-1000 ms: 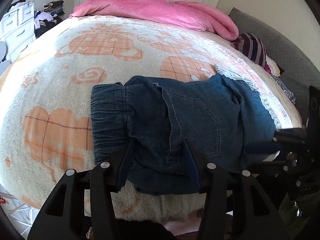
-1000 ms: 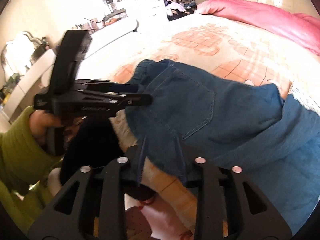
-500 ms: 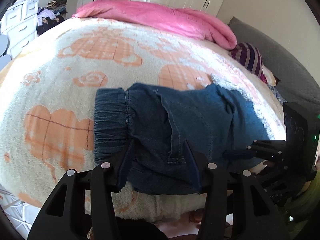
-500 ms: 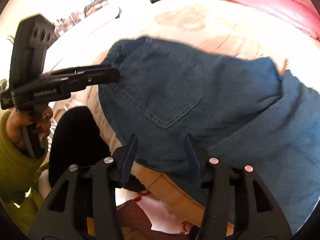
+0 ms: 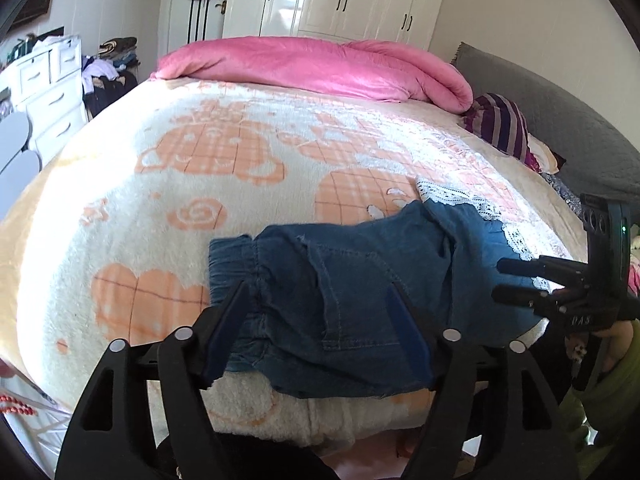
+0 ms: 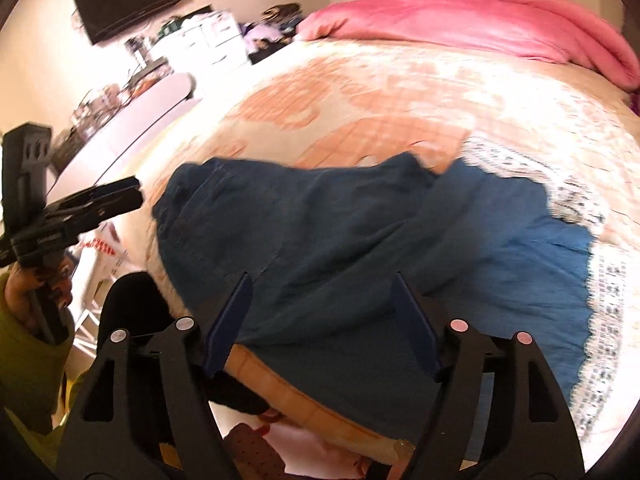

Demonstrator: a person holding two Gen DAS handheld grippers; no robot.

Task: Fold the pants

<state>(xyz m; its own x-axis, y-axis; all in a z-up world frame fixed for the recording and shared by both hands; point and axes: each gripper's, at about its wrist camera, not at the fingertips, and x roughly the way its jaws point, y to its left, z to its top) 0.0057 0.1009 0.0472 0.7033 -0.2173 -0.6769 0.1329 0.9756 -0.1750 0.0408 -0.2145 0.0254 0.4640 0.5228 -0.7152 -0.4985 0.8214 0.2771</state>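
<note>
Folded blue denim pants [image 5: 360,280] lie at the near edge of the bed, elastic waistband to the left. My left gripper [image 5: 320,316] hovers just above their near edge. Its jaws are opening, and the denim shows between the fingers with no pad pressing on it. In the right wrist view the pants [image 6: 320,220] spread dark blue in front of my right gripper [image 6: 320,296]. Its jaws are also opening, and they hold nothing. Each gripper shows in the other's view: the right gripper [image 5: 502,279] beside the pants' right end, the left gripper [image 6: 134,194] off their waistband end.
A cream and orange blanket [image 5: 160,200] covers the bed. A lace-edged cloth [image 5: 460,200] lies under the pants' right end. A pink duvet [image 5: 320,68] and a striped pillow [image 5: 500,128] sit at the far side. A white dresser [image 5: 48,88] stands left, and a wall television [image 6: 128,0] hangs beyond.
Both grippers' jaws have spread wider and left the denim. The left gripper has lifted and drawn back a little. The right gripper has swung sideways along the pants and rolled.
</note>
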